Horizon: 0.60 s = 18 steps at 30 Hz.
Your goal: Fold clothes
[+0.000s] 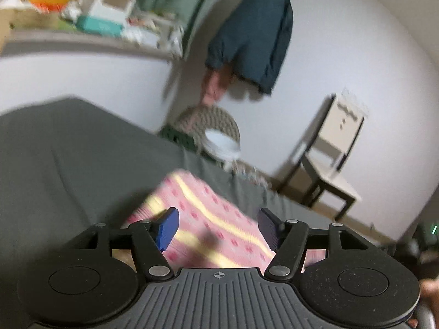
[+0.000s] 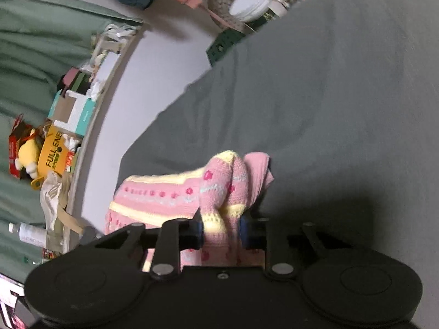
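A pink knitted garment (image 1: 208, 219) with pale yellow stripes and darker pink dots lies on a grey bed sheet (image 1: 68, 159). My left gripper (image 1: 218, 226) hovers just above it, open, with its blue pads (image 1: 167, 229) spread and nothing between them. In the right wrist view the same garment (image 2: 164, 194) is bunched up, and my right gripper (image 2: 221, 227) is shut on a thick fold of it. The grey sheet (image 2: 329, 96) fills most of that view.
A woven basket (image 1: 211, 126) holding a white bowl stands past the bed's edge, with a small table (image 1: 329, 170) to its right. A dark teal jacket (image 1: 255, 33) hangs on the white wall. A cluttered shelf (image 1: 90, 19) with boxes runs along the wall.
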Motion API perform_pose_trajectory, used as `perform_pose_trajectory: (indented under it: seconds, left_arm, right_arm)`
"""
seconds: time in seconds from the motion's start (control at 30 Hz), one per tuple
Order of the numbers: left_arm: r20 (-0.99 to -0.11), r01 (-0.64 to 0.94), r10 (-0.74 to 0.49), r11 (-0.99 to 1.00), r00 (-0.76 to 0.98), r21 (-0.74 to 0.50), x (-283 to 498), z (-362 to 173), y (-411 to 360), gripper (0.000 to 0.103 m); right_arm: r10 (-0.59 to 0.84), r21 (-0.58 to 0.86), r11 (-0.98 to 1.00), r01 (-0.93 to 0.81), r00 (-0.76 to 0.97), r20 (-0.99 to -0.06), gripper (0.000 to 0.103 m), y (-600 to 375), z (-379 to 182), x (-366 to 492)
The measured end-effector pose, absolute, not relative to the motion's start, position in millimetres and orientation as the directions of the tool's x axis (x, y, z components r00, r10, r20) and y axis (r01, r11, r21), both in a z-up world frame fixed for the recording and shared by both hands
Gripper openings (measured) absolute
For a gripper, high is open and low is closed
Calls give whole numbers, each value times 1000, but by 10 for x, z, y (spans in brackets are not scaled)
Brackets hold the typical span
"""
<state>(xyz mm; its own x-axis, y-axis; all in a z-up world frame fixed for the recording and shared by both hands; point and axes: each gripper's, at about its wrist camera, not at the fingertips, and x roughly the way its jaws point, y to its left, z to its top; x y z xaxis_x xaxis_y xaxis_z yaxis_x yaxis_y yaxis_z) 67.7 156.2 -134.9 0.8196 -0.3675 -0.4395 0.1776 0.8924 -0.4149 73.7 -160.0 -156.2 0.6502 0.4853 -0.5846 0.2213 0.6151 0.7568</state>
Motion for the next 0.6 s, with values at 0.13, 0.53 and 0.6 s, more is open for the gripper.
perform_pose_trajectory:
  seconds: [0.13,0.53,0.6]
  left_arm:
    - [-472,159,-320,924,822,-349,695,-1387,1463,64]
    - [-481,216,-279,959,831,-184,599,-1249,1284,64]
    - [-480,217,-262,965,837,-147,561,-1165,1247,65]
  right_arm:
    - [466,720,684,116,690,-553,21,-1557,-1274,781]
    - [436,713,660,236,652,-620,54,-1614,-1472,837]
    - [434,705,687,177,678,-593,60,-1617,-1330,705]
